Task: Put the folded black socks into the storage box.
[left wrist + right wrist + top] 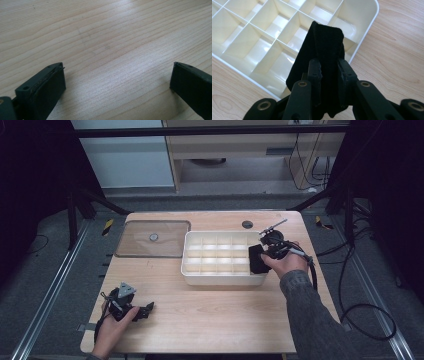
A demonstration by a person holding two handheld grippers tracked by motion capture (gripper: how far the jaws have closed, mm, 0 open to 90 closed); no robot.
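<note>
The left gripper sat low at the frame's lower left, jaws wide apart; the right gripper, right of centre, was clamped tight.

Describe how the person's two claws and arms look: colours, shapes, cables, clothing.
Both are black two-jaw tools. The left claw carries a grey three-cornered plate on top, and its jaws have flat, ribbed black pads. The right claw has linkage arms with brass-coloured rivets and trails a black cable. The right arm wears a grey sleeve.
</note>
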